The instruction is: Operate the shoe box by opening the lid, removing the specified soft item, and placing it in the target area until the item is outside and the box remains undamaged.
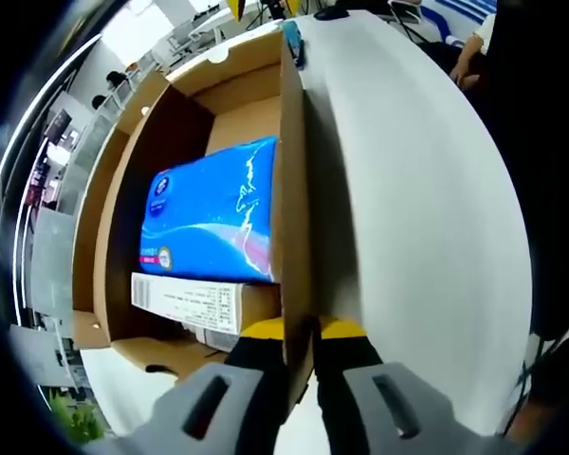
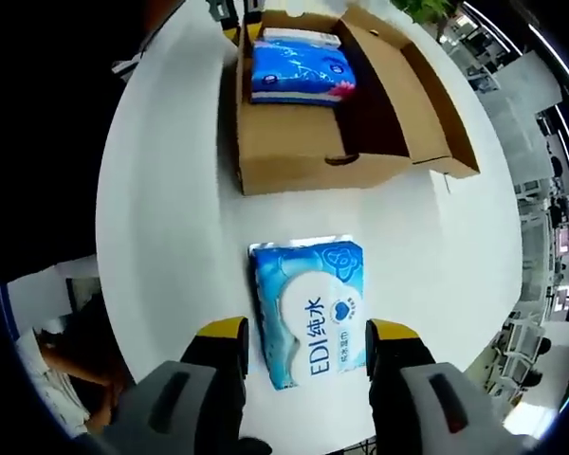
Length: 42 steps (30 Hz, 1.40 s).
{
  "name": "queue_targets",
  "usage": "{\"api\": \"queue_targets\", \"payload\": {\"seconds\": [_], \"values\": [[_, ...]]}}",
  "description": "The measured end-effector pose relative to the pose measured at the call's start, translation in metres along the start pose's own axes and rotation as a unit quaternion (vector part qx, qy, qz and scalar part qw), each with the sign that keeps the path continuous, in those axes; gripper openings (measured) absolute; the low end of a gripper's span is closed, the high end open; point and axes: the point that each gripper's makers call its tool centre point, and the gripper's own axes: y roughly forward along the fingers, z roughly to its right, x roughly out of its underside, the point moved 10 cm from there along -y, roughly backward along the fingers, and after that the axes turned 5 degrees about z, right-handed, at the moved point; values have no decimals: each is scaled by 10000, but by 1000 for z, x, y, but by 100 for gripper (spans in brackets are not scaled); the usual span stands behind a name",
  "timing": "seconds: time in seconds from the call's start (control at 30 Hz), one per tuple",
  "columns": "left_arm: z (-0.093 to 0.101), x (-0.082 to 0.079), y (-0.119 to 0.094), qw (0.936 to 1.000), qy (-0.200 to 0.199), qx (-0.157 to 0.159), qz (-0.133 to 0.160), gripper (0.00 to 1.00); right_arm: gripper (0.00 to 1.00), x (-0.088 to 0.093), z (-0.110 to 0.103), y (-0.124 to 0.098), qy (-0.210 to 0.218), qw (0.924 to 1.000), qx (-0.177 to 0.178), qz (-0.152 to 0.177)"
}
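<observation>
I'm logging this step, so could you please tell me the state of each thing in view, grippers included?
Shoe box: open, lid folded back, standing on the white table.
Blue tissue pack: inside the box, lying flat.
Wet wipes pack: out of the box, flat on the table, between the right gripper's jaws.
Left gripper: shut on the box's side wall.
Right gripper: open, jaws either side of the wipes pack.

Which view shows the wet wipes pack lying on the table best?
The right gripper view: the wet wipes pack lies flat on the white table, label up, between the open right tool jaws, outside the box. The left gripper view looks into that box at a blue tissue pack instead.
</observation>
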Motion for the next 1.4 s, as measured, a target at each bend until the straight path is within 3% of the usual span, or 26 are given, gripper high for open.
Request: {"api": "queue_targets", "payload": {"seconds": [0.3,0.67,0.7,0.83,1.07,1.13,1.33,1.4], "values": [[-3,1,0,9995,218,249,9,5,51,-4,-13,0,420,9990,116,-29],[-4,2,0,9987,386,319,69,6,50,-14,-14,-11,844,9960,300,22],[-3,3,1,9977,573,339,81,6,51,-29,-16,-17,1236,9914,382,193],[-5,5,0,9975,556,395,196,6,49,-53,-8,-18,1779,9819,563,323],[-4,4,0,9974,579,390,190,6,53,-104,2,-22,1404,9876,641,302],[-4,4,-1,9972,599,391,197,6,53,-120,6,-25,1384,9875,611,434],[-5,5,-2,9971,597,412,246,6,54,-169,14,-28,1695,9806,255,956],[-5,4,-3,9971,604,410,237,6,57,-189,15,-26,1908,9746,104,1170]]}}
